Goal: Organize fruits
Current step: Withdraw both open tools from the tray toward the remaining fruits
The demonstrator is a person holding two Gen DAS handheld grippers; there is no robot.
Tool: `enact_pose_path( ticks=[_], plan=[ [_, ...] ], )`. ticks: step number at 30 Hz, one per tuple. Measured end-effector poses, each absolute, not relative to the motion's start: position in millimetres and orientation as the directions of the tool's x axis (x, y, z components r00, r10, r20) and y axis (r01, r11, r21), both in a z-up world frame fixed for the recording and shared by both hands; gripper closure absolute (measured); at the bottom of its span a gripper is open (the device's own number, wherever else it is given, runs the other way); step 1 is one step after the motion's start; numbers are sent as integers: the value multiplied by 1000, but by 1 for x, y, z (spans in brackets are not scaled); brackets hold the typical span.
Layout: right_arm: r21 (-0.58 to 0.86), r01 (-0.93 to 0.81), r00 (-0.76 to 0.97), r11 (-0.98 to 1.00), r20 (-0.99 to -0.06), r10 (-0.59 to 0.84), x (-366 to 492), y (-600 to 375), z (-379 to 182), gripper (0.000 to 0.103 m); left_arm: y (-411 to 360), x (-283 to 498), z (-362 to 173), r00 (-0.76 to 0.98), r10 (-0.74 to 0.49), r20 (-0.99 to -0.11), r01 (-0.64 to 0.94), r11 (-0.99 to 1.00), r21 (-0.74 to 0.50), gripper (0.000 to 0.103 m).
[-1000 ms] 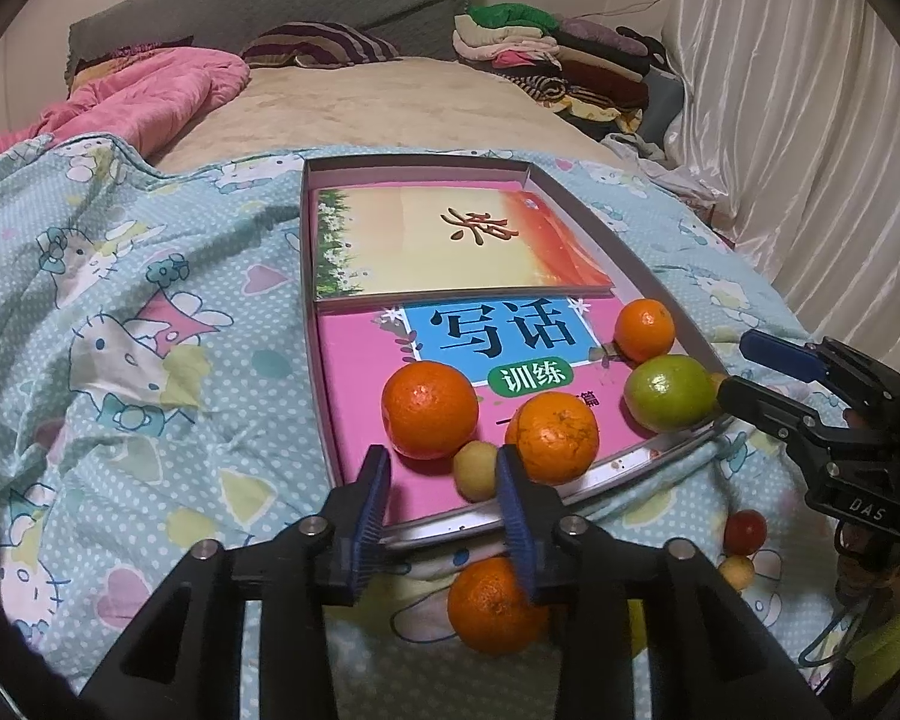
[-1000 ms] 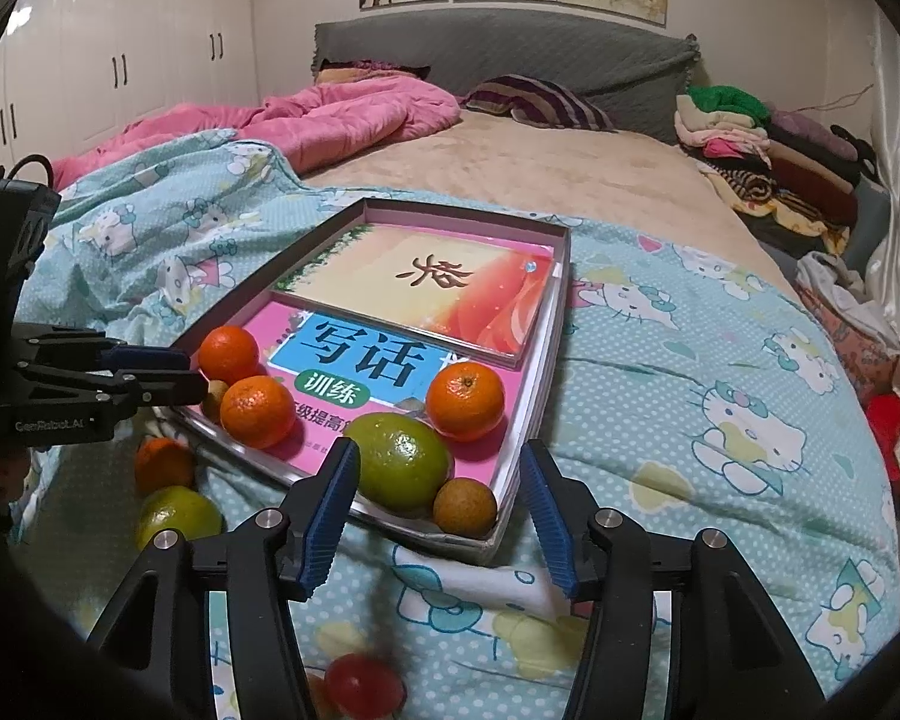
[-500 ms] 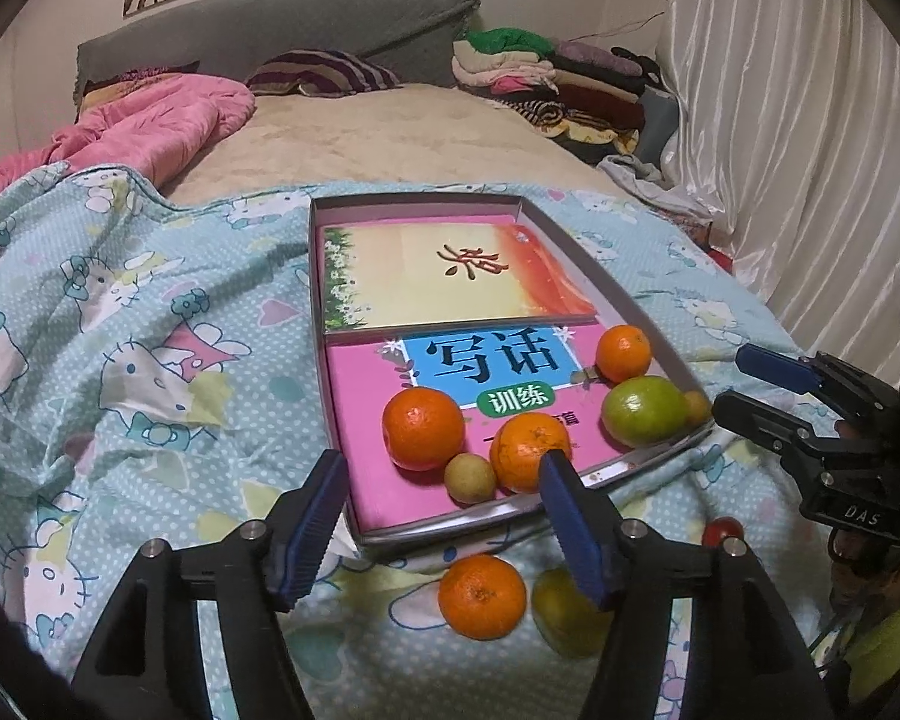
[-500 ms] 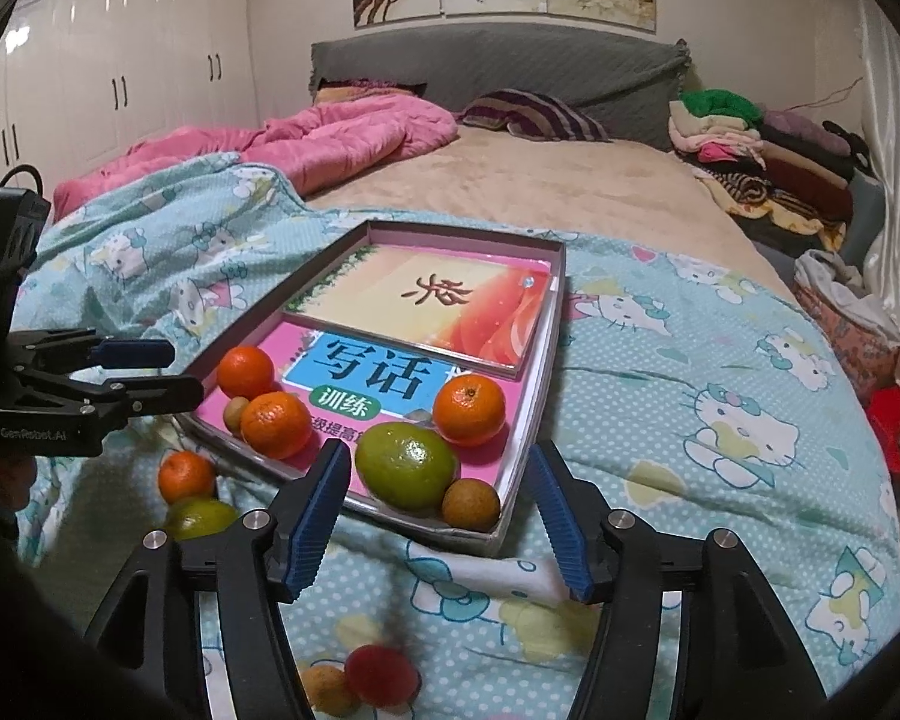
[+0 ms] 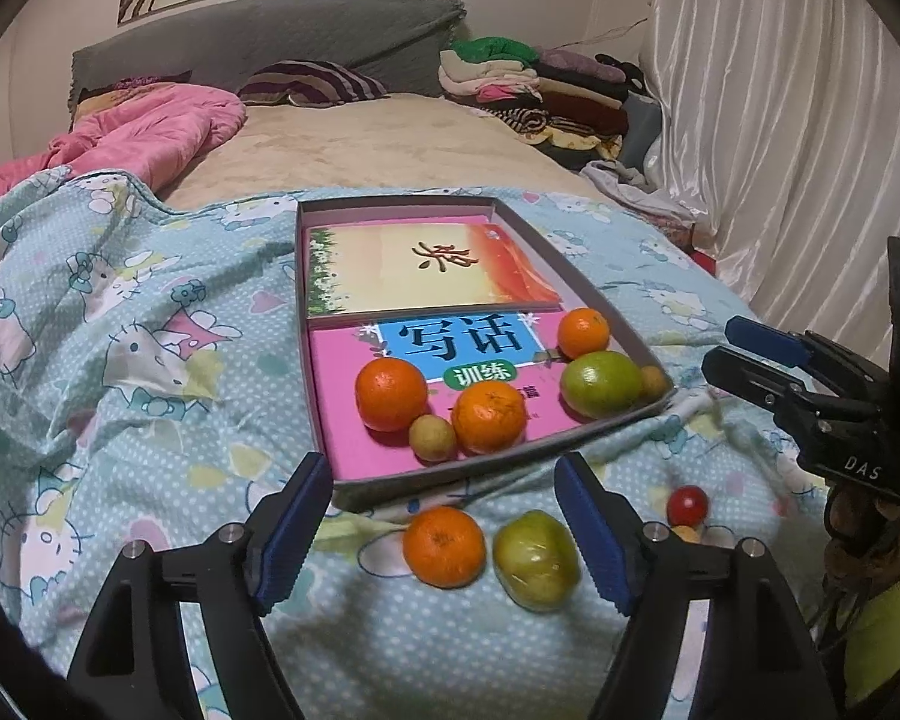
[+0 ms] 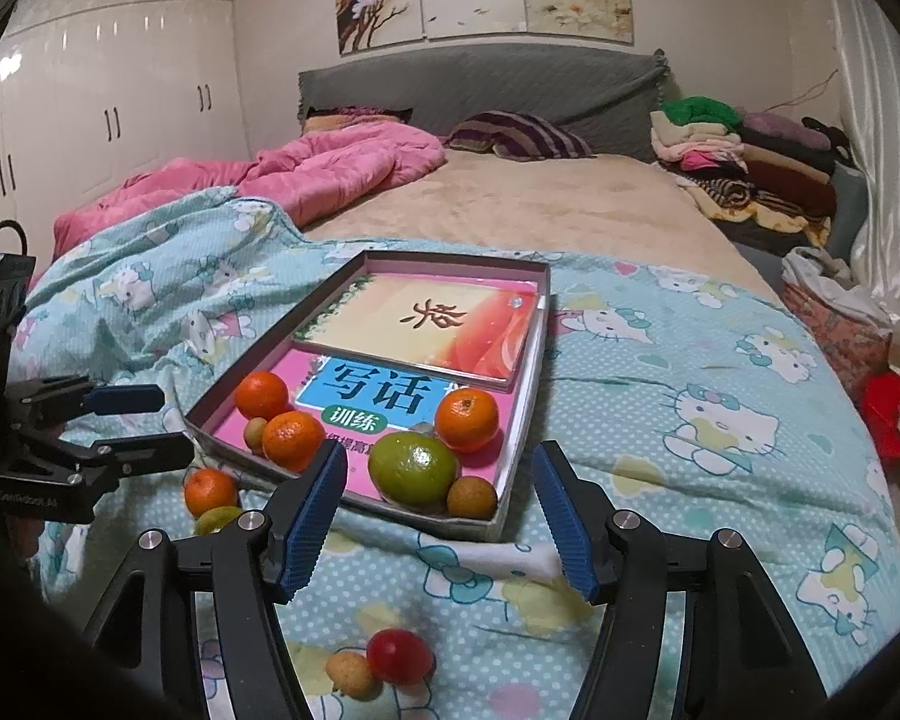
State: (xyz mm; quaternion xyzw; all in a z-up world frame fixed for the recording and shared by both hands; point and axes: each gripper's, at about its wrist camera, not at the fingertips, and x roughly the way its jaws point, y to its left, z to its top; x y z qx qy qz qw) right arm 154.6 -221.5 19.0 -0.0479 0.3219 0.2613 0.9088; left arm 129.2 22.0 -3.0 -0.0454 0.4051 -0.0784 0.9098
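A: Where was the fruit?

B: Most sat in the grey tray on the bed, at its near end, on top of a pink book. Three oranges in there: one at left, one mid, one further back at right. Small yellowish fruit touched the two nearer oranges. Big green fruit sat near the right wall, w/ a small brown one just beside it in the corner.

A: And outside the tray?

B: On the blue blanket, just in front of the tray: a loose orange and a green-yellow fruit, side by side, touching or nearly so. Further right, a small red fruit w/ a small yellow one against it.

A: Grippers?

B: Left gripper had fingers spread wide, nothing between the pads; the loose orange and green-yellow fruit lay between them in its view. Right gripper also spread wide, holding nothing, aimed at the tray's near corner.
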Motion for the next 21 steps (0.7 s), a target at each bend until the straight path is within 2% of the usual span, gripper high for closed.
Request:
enact_pose_path(
  ticks=[7,21],
  plan=[
    [85,-488,660,868,-615,432,139,-227,23,34,8,117,3,667,-199,-718,124,980,-157,20],
    [91,-458,660,884,-631,407,119,-239,16,34,-1,103,7,667,-221,-712,130,975,-181,20]
  ],
)
